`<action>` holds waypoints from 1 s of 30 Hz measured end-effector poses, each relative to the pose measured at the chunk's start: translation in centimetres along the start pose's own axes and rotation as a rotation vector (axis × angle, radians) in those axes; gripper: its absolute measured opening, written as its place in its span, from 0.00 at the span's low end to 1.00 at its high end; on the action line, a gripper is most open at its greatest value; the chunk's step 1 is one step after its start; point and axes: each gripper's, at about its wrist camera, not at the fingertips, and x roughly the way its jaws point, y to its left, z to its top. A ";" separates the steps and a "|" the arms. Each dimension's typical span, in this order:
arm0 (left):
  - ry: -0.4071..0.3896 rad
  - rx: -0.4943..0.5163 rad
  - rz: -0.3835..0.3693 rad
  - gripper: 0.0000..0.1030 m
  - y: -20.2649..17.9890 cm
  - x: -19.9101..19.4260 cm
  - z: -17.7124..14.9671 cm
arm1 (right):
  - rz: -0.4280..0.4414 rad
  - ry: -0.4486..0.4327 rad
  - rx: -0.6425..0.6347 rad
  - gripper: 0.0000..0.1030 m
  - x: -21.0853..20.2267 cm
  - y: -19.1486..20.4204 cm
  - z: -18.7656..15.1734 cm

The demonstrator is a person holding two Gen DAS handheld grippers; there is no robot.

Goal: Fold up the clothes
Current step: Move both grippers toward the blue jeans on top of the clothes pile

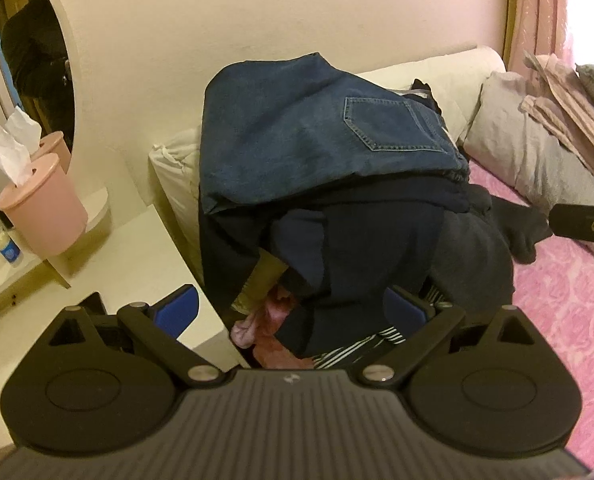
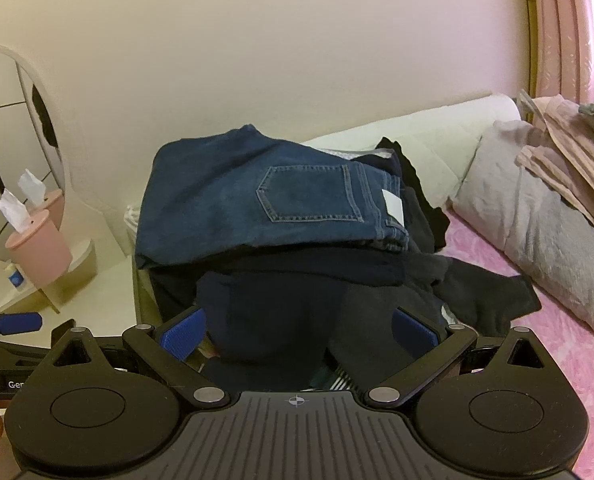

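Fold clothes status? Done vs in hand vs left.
Done: jeans look folded on top of the pile, as do pink-beige clothes on the grey pillow. In hand: nothing; left gripper and right gripper both open, facing the navy garment. Left: navy, black, striped and pink pieces, all unfolded.

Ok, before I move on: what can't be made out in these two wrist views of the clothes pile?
- Garments under the folded blue denim jeans: the dark navy fabric covers them in both views, so kinds and count are unclear.
- Striped cloth: mostly hidden by the left gripper body.
- Right gripper: open, but whether it touches fabric is unclear.
- Oval mirror: cut off by the left wrist frame edge.
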 end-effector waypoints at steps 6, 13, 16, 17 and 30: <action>0.014 0.011 0.011 0.95 1.2 0.7 -0.3 | -0.011 0.011 -0.002 0.99 0.5 1.2 -0.2; 0.045 0.001 0.023 0.95 2.0 2.0 -0.5 | -0.015 0.039 -0.006 0.99 1.4 1.7 -0.7; 0.042 0.002 0.045 0.95 1.8 2.4 0.1 | -0.014 0.047 -0.011 0.99 1.7 1.2 -0.6; 0.041 0.002 0.053 0.95 1.7 2.5 0.3 | -0.015 0.048 -0.011 0.99 1.9 0.9 -0.5; 0.028 0.005 0.149 0.94 1.1 4.2 2.9 | 0.077 0.032 0.006 0.99 5.8 -5.2 2.2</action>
